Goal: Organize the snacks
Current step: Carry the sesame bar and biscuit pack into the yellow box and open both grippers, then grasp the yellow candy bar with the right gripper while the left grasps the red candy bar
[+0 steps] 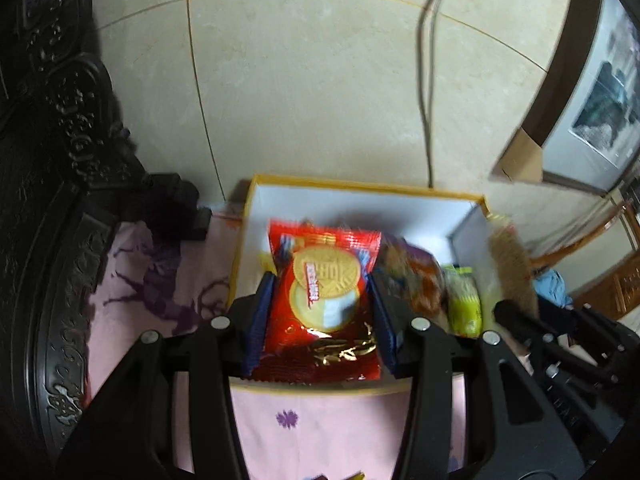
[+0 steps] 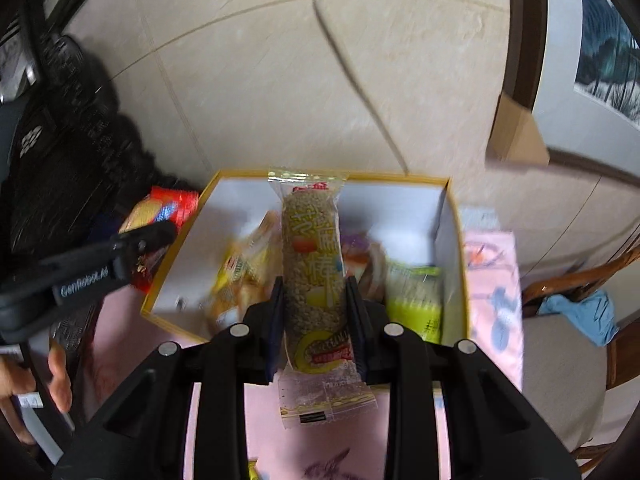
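My left gripper (image 1: 320,292) is shut on a red biscuit packet (image 1: 324,304) and holds it over the left part of a yellow-edged white box (image 1: 360,204). My right gripper (image 2: 314,292) is shut on a long clear-wrapped sesame bar (image 2: 312,264) and holds it over the middle of the same box (image 2: 400,208). Inside the box lie a green packet (image 2: 416,304), a yellow packet (image 2: 240,268) and an orange-purple packet (image 1: 416,276). The left gripper's body (image 2: 92,276) with the red packet (image 2: 164,208) shows at the left of the right wrist view.
The box sits on a pink floral cloth (image 1: 320,428). Dark carved furniture (image 1: 60,160) stands at the left. A tiled wall with a hanging cable (image 1: 426,80) is behind. A cardboard piece (image 1: 520,156) and a wooden chair with blue cloth (image 2: 580,312) are at the right.
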